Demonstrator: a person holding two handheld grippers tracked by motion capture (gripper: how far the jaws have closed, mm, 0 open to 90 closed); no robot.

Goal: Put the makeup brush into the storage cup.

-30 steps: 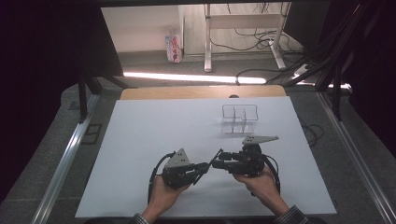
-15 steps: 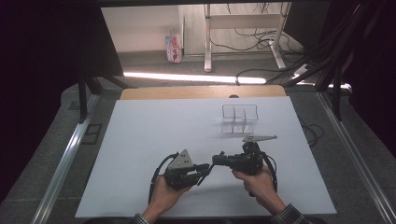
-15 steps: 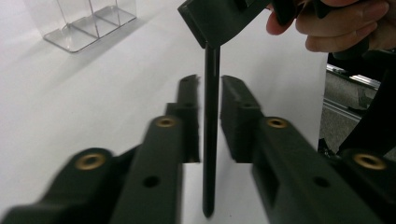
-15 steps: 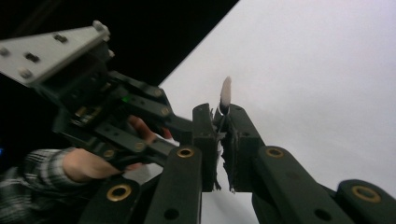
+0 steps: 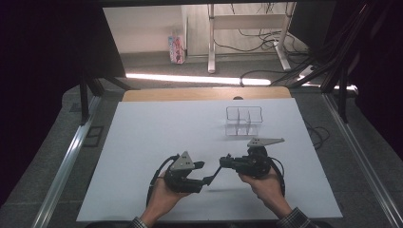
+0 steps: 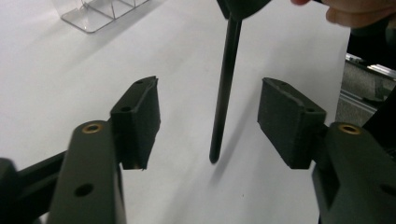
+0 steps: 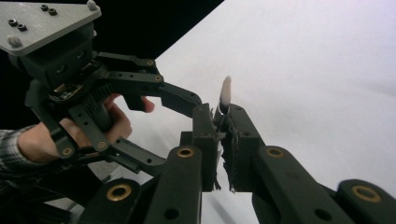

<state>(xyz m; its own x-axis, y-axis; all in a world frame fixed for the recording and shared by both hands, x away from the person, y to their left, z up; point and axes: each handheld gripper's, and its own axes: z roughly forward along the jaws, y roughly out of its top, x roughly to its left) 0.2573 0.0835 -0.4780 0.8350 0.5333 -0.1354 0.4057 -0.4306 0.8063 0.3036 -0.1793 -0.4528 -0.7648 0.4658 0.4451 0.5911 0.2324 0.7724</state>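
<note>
Thin black rod (image 6: pixel 225 88), pen or stylus type, white tip (image 7: pixel 226 94) at one end. It is hanging over the near-centre of the white table (image 5: pixel 157 137), slanting down from the right gripper toward the left one, lower end just above the surface with its shadow right beside it.

Right gripper (image 5: pixel 224 163) is pinching the rod: in the right gripper view both jaws are pressing flat together on it, white tip poking out above the pads (image 7: pixel 204 135). Pad foam is looking frayed at the inner edges. The right hand (image 5: pixel 266 187) is holding that gripper level, pointing across toward the left.

Left gripper (image 5: pixel 207 174) is sitting just beside it. Its jaws have just been opening; in the left gripper view they are standing spread, rod running down between them, nearer the pad (image 6: pixel 289 119) on the picture's right but touching neither. So the rod is between the left jaws, not gripped by them. The left hand (image 5: pixel 161 199) is resting low on the table's near edge, plaid sleeve (image 5: pixel 138 223) showing at the wrist.

Further out: clear plastic divided rack (image 5: pixel 244 120) standing on the table beyond the right gripper, well apart from the rod. Grey three-cornered plate is sitting on top of each gripper. Past the table's far wooden edge (image 5: pixel 204 93), floor with cables and a small carton (image 5: pixel 176 49).
</note>
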